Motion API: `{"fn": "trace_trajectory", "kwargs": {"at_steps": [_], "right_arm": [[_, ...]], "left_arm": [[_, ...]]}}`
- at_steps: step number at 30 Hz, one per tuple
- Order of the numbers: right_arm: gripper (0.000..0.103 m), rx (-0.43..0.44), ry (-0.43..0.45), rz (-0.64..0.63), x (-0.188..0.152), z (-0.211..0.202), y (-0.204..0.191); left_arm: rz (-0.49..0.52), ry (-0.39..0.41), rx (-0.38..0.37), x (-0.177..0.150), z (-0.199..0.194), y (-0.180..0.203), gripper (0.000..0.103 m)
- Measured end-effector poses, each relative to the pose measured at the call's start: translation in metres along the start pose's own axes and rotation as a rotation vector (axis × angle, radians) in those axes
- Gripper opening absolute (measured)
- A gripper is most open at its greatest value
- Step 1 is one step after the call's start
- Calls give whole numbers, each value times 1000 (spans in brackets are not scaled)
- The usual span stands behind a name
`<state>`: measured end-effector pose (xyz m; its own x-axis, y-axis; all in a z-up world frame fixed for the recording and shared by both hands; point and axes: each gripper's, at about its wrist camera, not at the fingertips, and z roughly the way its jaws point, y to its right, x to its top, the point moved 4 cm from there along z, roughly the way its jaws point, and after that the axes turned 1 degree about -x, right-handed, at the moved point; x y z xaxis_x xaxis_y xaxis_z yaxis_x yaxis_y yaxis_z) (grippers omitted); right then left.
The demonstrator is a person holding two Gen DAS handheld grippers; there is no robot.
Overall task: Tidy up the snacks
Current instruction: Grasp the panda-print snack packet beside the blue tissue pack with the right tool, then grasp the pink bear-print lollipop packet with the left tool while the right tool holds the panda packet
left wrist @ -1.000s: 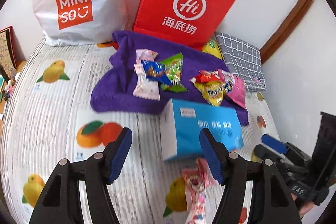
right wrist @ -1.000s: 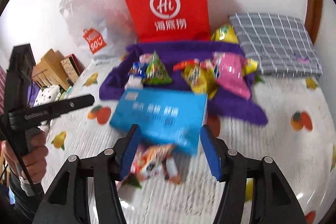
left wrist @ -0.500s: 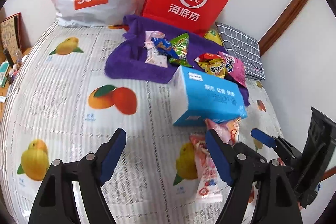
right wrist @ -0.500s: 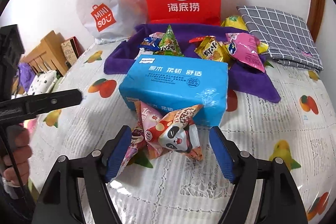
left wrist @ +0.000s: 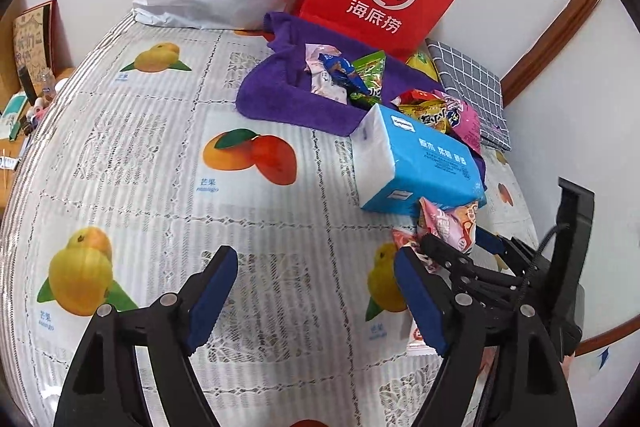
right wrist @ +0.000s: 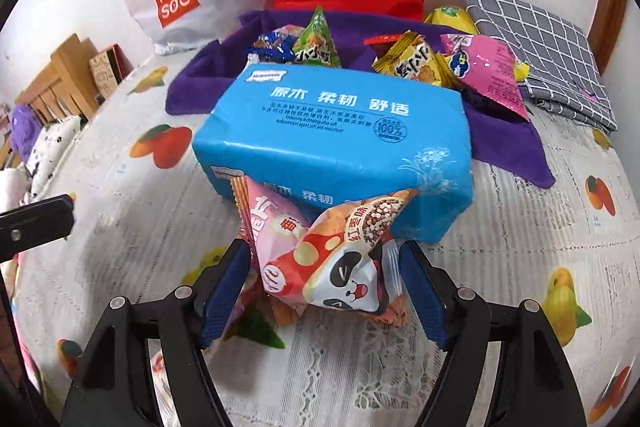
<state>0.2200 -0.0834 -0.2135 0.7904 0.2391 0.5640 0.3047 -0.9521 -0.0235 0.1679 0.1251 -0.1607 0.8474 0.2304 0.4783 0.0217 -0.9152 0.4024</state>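
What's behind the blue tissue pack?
Behind the tissue pack a purple towel holds snack packets: green, yellow, pink. The pack hides the towel's middle.

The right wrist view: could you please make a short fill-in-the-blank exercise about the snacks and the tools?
1. The panda snack packet sits between the fingers of the ____ tool.
2. The packet lies in front of a tissue pack whose colour is ____.
3. The other snacks lie on a ____ cloth.
4. The left tool holds ____.

Missing words: right; blue; purple; nothing
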Motion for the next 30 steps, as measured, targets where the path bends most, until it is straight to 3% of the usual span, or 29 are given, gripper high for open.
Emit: {"fn": "trace_trajectory", "kwargs": {"at_steps": [5, 9, 19, 26, 30], "right_arm": [[76, -6, -12, 14, 2, 10, -1], [60, 28, -5, 40, 1, 8, 4], [58, 47, 45, 53, -8, -29, 19], [58, 26, 95, 93, -21, -63, 49], [58, 21, 121, 128, -30, -78, 69]], "left_arm": [[-4, -6, 9, -1, 0, -4, 79], [5, -12, 13, -4, 0, -3, 79], [29, -44, 13, -15, 10, 16, 79], [60, -73, 16, -26, 20, 35, 79], [34, -106, -28, -33, 29, 38, 79]]}}
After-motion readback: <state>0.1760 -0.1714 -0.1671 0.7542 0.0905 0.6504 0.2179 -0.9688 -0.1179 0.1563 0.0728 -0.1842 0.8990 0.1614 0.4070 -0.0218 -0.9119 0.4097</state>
